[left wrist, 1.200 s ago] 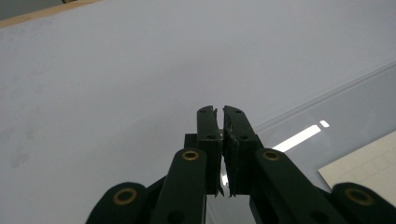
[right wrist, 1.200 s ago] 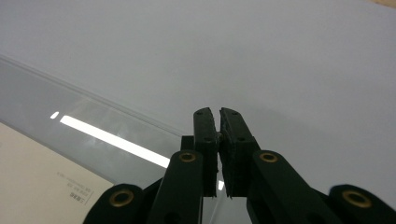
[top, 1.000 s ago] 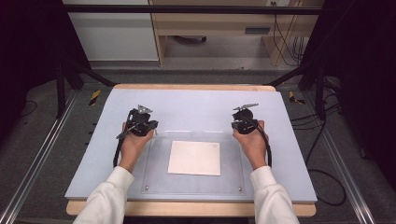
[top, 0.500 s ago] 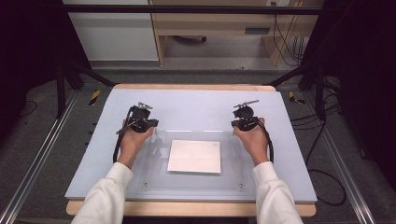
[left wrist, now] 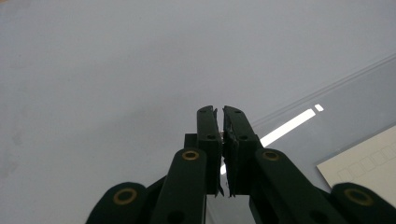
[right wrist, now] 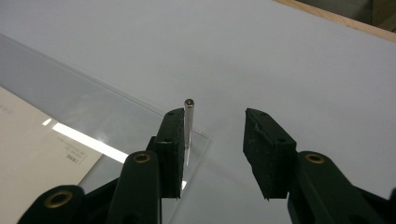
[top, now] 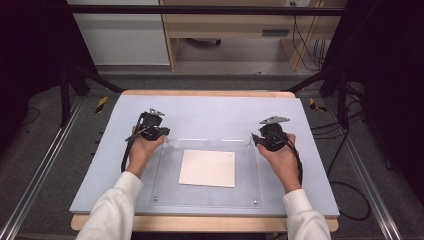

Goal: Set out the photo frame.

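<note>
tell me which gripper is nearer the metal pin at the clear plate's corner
Right. The right gripper has the metal pin between its open fingers; the left gripper sits at the opposite far corner.

I am seeing the right gripper opening its jaws, which were shut together a second ago; in the right gripper view they are now standing apart around the small upright metal pin at the corner of the clear plate, with the pin just beside one pad and the other pad well clear of it. In the high view my right hand is shifting slightly outward, away from the white sheet.
</note>
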Tool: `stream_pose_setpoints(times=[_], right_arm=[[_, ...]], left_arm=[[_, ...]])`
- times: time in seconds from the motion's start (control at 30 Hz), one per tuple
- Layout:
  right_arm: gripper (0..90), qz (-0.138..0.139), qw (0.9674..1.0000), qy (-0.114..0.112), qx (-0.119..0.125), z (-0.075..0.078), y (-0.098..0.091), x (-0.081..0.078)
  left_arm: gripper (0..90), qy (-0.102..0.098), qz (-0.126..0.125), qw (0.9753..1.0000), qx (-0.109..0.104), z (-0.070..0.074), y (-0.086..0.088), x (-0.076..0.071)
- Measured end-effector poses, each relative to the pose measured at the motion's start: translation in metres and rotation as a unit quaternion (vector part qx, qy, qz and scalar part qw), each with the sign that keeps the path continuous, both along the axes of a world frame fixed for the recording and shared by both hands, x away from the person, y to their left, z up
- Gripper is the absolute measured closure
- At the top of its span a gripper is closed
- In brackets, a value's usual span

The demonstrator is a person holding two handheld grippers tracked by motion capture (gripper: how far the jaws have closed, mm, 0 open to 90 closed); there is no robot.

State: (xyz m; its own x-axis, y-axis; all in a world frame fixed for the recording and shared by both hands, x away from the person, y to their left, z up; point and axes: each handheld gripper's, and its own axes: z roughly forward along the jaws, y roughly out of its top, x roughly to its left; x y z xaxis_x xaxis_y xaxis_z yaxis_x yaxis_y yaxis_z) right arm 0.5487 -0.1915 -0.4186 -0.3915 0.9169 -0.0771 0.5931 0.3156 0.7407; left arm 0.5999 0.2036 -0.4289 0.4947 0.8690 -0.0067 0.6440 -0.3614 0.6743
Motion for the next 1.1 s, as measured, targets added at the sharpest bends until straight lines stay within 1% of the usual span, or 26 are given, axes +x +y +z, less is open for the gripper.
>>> stream_pose_setpoints(times=[0.07, 0.17, 0.23, 0.27, 0.3, 0.33, 0.37, 0.43, 0.5, 0.53, 0.57, 0.6, 0.63, 0.73, 0.83, 0.93, 1.0, 1.07, 1.1], right_arm=[[58.5, -0.002, 1.0, -0.005, -0.004, 0.0, -0.002, -0.001], [56.6, -0.003, 0.9999, -0.012, 0.001, 0.001, -0.002, -0.003], [54.9, 0.0, 0.9998, -0.02, 0.005, 0.0, -0.002, -0.009], [54.1, 0.002, 0.9997, -0.024, 0.004, 0.0, -0.002, -0.011], [52.3, 0.007, 0.9996, -0.027, 0.003, -0.001, -0.002, -0.015], [51.2, 0.013, 0.9993, -0.035, 0.004, -0.001, -0.002, -0.019], [49.4, 0.018, 0.999, -0.042, 0.005, -0.002, -0.002, -0.025], [47.2, 0.019, 0.9985, -0.051, 0.008, -0.003, -0.003, -0.037], [43.8, 0.027, 0.9972, -0.069, 0.013, -0.005, -0.006, -0.051], [41.8, 0.026, 0.997, -0.071, 0.014, -0.006, -0.007, -0.057], [41.2, 0.028, 0.9965, -0.078, 0.014, -0.007, -0.009, -0.065], [40.4, 0.031, 0.9952, -0.091, 0.012, -0.009, -0.011, -0.076], [39.2, 0.033, 0.9948, -0.096, 0.01, -0.01, -0.013, -0.083], [36.9, 0.037, 0.9927, -0.115, 0.002, -0.016, -0.021, -0.112], [35.1, 0.036, 0.9915, -0.125, 0.008, -0.022, -0.028, -0.138], [31.7, 0.039, 0.9898, -0.137, 0.003, -0.028, -0.032, -0.16], [29.0, 0.043, 0.9892, -0.14, -0.003, -0.03, -0.033, -0.168], [26.0, 0.051, 0.9898, -0.133, -0.004, -0.033, -0.034, -0.173], [24.7, 0.058, 0.9893, -0.134, -0.006, -0.034, -0.034, -0.177]], left_arm=[[85.3, 0.004, -0.002, 1.0, 0.002, 0.001, 0.0, 0.001], [85.3, 0.009, -0.002, 1.0, -0.001, 0.001, 0.0, 0.003], [85.4, 0.009, -0.004, 1.0, 0.0, 0.001, 0.0, 0.004], [85.3, 0.013, -0.005, 0.9999, -0.002, 0.001, 0.001, 0.005], [85.3, 0.013, -0.006, 0.9999, -0.003, 0.001, 0.001, 0.006], [85.3, 0.016, -0.006, 0.9998, -0.005, 0.001, 0.001, 0.006], [85.3, 0.016, -0.007, 0.9998, -0.005, 0.001, 0.002, 0.007], [85.3, 0.018, -0.007, 0.9998, -0.009, 0.001, 0.002, 0.008], [85.3, 0.021, -0.008, 0.9997, -0.011, 0.001, 0.002, 0.008], [85.3, 0.022, -0.007, 0.9997, -0.01, 0.001, 0.002, 0.009], [85.3, 0.024, -0.008, 0.9997, -0.007, 0.002, 0.002, 0.009], [85.3, 0.024, -0.008, 0.9997, -0.008, 0.001, 0.002, 0.009], [85.3, 0.024, -0.009, 0.9996, -0.009, 0.001, 0.002, 0.01], [85.3, 0.027, -0.008, 0.9996, -0.011, 0.001, 0.002, 0.011], [85.2, 0.03, -0.006, 0.9994, -0.015, 0.001, 0.002, 0.013], [85.2, 0.031, -0.004, 0.9994, -0.017, 0.001, 0.002, 0.014], [85.2, 0.033, -0.005, 0.9993, -0.014, 0.002, 0.002, 0.014], [85.2, 0.035, -0.005, 0.9993, -0.012, 0.002, 0.002, 0.014], [85.2, 0.035, -0.004, 0.9993, -0.014, 0.002, 0.001, 0.014]])
